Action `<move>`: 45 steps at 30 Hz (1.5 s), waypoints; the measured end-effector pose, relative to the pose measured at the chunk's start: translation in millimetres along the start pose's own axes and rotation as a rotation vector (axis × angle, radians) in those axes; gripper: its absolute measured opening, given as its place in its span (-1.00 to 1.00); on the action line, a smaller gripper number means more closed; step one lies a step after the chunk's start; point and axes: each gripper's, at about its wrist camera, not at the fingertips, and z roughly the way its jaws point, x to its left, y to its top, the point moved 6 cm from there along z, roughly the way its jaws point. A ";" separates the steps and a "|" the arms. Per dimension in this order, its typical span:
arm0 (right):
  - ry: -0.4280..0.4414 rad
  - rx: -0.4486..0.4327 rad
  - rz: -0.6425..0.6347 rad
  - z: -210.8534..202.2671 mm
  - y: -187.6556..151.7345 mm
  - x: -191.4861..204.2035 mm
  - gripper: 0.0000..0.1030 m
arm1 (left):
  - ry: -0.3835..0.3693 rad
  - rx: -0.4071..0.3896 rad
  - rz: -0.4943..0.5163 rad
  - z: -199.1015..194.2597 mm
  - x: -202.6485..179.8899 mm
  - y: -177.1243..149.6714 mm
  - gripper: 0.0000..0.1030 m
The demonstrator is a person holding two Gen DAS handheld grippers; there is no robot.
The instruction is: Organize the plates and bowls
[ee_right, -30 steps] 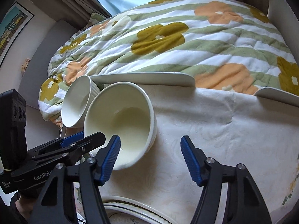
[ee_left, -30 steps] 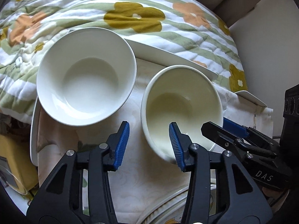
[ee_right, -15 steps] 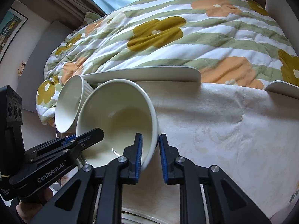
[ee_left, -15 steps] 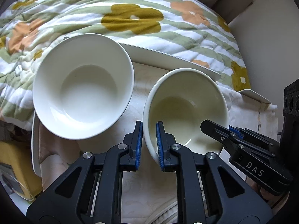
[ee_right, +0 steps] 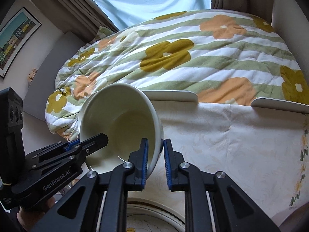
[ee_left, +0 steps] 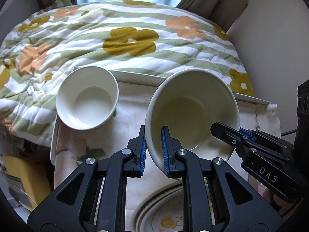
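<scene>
Left wrist view first: the left gripper (ee_left: 153,150) has its blue-padded jaws clamped on the near rim of the big cream ceramic bowl (ee_left: 193,114), one pad inside the wall and one outside. The bowl is tipped toward the camera and looks empty, just a glossy pale yellow inside. The right gripper (ee_left: 245,135) comes in from the right and pinches the opposite side of the same rim. To the left sits a smaller white ceramic bowl (ee_left: 87,100), upright on the counter and also empty, well apart from the big one. The counter wears a cream floral tablecloth (ee_left: 127,119). At the bottom edge there's a stack of round plates with a yellow cartoon print (ee_left: 164,216), nothing on top that I can see. Behind everything is a striped quilt with orange and mustard flowers (ee_left: 131,42), with the edges of flat white plates (ee_left: 135,76) lined up along the far side of the counter.

Right wrist view: the right gripper (ee_right: 156,161) is clenched on the cream bowl's (ee_right: 119,123) rim, wall between the pads, bowl tilted with its mouth facing the lens, still nothing in it. The left gripper (ee_right: 77,145) holds the rim from the left side. The bowl's base looks lifted off the tablecloth (ee_right: 231,145), though I can't tell for sure. The printed plates (ee_right: 154,216) peek in at the bottom. Two white plate edges (ee_right: 173,94) sit at the back, by the quilt (ee_right: 183,58).
</scene>
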 end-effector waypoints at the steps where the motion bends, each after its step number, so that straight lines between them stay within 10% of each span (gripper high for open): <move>1: 0.005 -0.008 -0.001 -8.2 -2.1 -1.5 -0.71 | 0.006 -0.012 0.004 -7.5 -7.3 -3.4 -0.76; 25: -0.057 -0.170 0.040 -212.7 -110.1 -136.5 -0.71 | -0.090 -0.075 0.093 -83.3 -245.8 -124.0 -0.76; 45: -0.139 -0.018 0.311 -175.1 -179.8 -240.2 -0.71 | -0.054 0.219 0.346 25.2 -321.8 -167.7 -0.76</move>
